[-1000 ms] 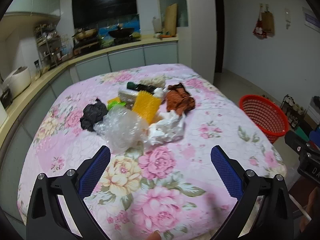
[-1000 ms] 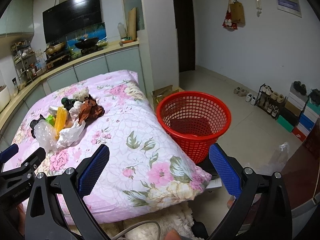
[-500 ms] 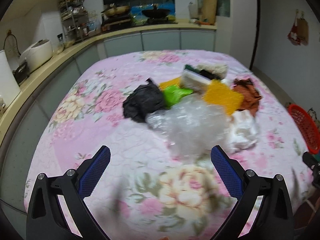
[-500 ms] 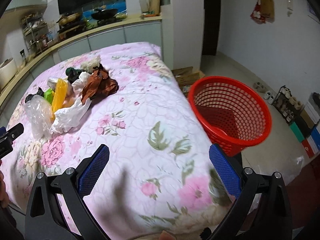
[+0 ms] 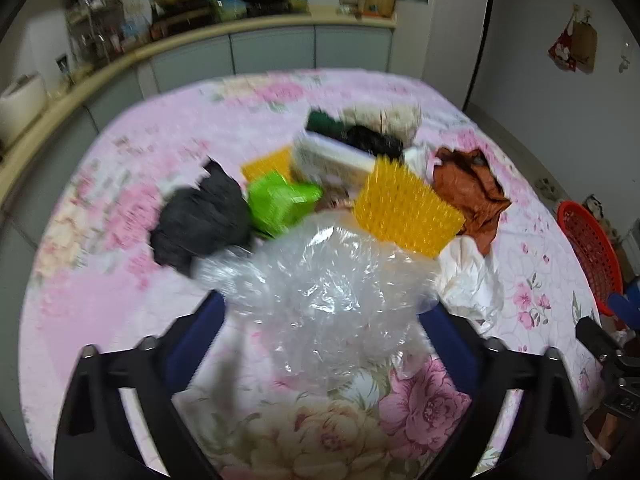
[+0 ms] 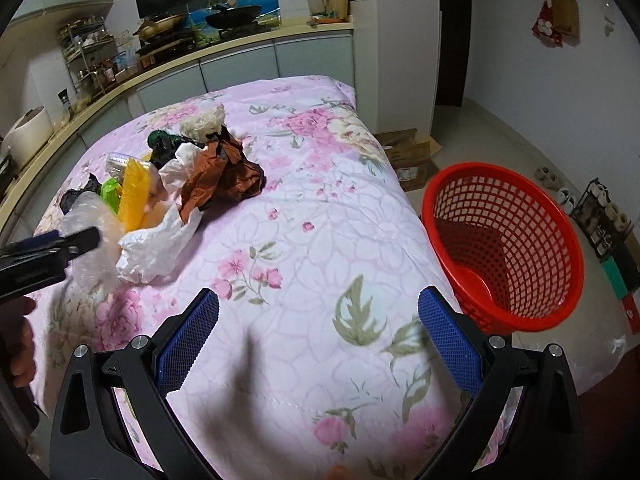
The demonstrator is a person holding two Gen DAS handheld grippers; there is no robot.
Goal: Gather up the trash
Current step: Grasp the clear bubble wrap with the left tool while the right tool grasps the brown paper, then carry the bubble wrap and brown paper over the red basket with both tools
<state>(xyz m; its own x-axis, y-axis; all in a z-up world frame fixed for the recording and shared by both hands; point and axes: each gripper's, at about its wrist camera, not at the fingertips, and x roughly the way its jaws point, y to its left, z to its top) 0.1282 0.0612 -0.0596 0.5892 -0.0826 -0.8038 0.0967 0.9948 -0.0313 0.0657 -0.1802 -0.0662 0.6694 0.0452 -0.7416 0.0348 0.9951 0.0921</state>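
Clear crumpled plastic (image 5: 332,292) between the spread left claw (image 5: 320,332) fingers — right claw (image 6: 318,340) released.

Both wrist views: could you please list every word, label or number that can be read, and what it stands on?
"DAS": on the right tool's black body, seen in the left wrist view; any further letters are unclear.
Print on the white box in the trash pile: blurred, unreadable.
Faint lettering on the left tool's body, right wrist view: unreadable.
Print on the cardboard boxes on the floor: too small.
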